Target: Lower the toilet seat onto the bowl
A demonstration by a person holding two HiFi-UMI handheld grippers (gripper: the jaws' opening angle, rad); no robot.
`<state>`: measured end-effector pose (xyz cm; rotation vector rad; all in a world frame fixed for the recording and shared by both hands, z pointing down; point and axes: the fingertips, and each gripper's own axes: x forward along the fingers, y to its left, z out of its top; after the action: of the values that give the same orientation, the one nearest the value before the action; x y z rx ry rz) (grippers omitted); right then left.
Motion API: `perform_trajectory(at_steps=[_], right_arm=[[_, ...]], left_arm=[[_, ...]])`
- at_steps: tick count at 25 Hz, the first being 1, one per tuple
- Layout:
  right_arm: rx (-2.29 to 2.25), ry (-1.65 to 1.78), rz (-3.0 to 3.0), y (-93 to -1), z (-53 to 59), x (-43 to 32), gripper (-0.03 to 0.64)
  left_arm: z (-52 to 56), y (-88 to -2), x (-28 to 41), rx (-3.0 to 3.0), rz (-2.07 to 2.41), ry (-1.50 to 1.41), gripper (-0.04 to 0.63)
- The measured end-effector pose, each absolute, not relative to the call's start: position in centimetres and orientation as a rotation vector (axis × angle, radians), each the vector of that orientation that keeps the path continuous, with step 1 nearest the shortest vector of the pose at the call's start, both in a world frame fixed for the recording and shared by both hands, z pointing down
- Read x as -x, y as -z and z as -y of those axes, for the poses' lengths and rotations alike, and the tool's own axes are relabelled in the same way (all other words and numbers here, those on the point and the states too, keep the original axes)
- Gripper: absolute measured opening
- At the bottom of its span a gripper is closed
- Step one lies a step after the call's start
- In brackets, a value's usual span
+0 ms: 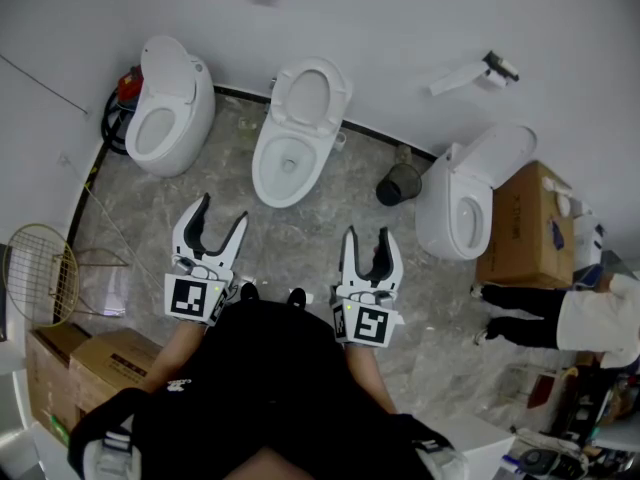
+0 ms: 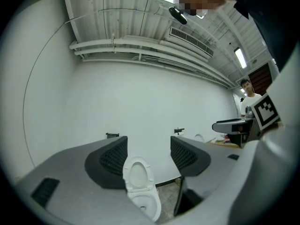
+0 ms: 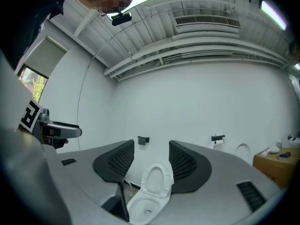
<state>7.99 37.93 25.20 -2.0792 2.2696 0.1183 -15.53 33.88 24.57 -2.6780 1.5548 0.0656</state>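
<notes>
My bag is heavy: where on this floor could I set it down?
Bare floor lies in front of the middle toilet, and between it and the left toilet. It is crowded on the right, around the bin, right toilet and cardboard box, and at lower left by the racket.

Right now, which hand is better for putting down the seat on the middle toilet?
Probably left. The left gripper sits nearer the middle toilet, whose seat stands up; the right gripper is farther. Both are open.
</notes>
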Motion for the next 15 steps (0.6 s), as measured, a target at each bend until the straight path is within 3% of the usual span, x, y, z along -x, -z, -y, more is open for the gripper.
perform_trajectory(at_steps=[7, 15], right_arm=[[2.037, -0.118, -2.314, -25.18, -37.78, -7.35, 0.333], [2.031, -0.106, -2.328, -25.71, -37.86, -6.99, 0.399]], left_arm=[[-33.91, -24.53, 15.12, 2.671, -1.516, -0.026, 0.362], [-33.96, -24.59, 15.26, 2.660, -1.498, -0.016, 0.509]])
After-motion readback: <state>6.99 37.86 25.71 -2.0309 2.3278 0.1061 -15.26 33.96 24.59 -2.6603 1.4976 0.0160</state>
